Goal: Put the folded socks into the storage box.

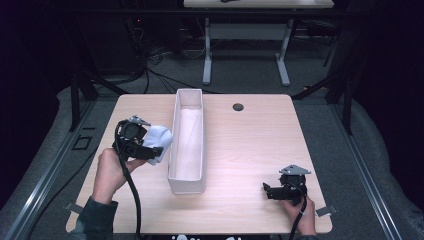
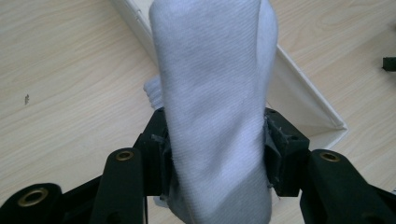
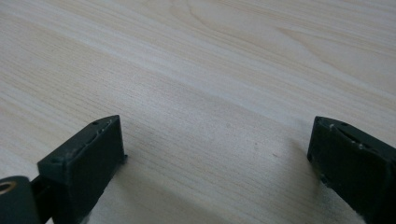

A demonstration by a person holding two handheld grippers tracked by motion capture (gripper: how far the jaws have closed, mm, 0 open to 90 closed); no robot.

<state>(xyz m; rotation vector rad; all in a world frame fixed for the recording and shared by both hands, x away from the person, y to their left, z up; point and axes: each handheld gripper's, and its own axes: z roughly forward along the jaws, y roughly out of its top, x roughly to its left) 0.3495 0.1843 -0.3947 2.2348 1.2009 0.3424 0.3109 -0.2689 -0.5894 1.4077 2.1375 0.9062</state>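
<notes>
Right gripper: your right hand rests it at the near right of the table; its black jaws stand wide apart over bare wood, nothing between them.
Right pads: blocky, dark, matte, with scuffed pale edges.
Left gripper: your left hand holds it just left of the box, jaws clamped on the cloth.
Cloth: a soft white bundle with a fine ribbed knit, rounded at the top and standing up out of the jaws; the pads press into both its sides. A folded edge of it peeks out at the left, behind the jaw.
Cloth's place: above the table, close beside the box's left wall, near its middle, and outside it.
Box: long, narrow, white, open-topped, with thin straight walls; it runs away from you down the table's middle.
Table: pale wood-grain top, smooth, with rounded corners.
Grommet: a small dark round disc in the tabletop near the far edge.
</notes>
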